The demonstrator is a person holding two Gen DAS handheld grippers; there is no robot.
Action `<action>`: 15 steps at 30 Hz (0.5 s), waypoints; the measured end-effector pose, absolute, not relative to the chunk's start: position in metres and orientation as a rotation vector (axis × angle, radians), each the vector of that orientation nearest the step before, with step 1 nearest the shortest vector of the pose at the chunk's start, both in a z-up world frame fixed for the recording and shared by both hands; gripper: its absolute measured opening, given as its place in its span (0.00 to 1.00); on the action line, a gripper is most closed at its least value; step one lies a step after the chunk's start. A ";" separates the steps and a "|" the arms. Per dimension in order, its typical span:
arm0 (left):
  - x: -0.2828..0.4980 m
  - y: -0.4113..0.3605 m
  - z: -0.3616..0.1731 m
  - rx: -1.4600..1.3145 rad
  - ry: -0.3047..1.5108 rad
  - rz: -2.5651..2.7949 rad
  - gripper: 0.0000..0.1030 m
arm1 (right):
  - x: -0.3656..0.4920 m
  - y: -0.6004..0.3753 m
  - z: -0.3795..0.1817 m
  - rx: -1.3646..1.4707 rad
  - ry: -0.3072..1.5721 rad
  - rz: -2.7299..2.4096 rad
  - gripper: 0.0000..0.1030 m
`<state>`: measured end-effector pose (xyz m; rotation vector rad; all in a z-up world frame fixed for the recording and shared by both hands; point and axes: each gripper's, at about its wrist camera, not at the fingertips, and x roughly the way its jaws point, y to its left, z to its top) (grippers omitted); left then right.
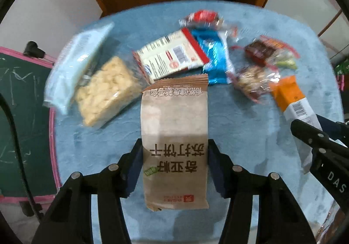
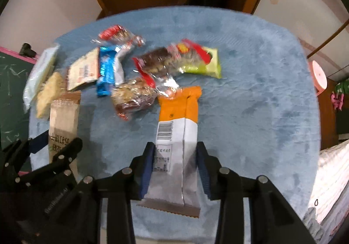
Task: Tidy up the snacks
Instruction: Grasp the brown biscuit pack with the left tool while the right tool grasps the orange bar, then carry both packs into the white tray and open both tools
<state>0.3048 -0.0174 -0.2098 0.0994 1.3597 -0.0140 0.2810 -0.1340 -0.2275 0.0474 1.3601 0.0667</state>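
My left gripper (image 1: 175, 154) pinches the brown pack (image 1: 174, 135) by its long sides, near the blue cloth's (image 1: 250, 124) near edge. My right gripper (image 2: 174, 159) is pressed onto the orange pack (image 2: 177, 135), also toward the near edge, right of the brown one. The other snacks (image 2: 139, 74) lie jumbled toward the far left of the cloth, touching and overlapping, some blurred.

far snack packets (image 1: 209, 45) motion-blurred, labels unreadable
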 end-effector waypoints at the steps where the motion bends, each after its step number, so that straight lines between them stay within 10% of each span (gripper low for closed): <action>1: 0.298 -0.017 -0.194 0.102 1.334 -0.016 0.53 | 0.274 -0.135 -0.217 0.046 1.343 0.070 0.37; 15: 0.175 -0.001 0.003 0.093 1.035 -0.102 0.53 | 0.174 -0.159 -0.038 0.075 1.047 0.192 0.37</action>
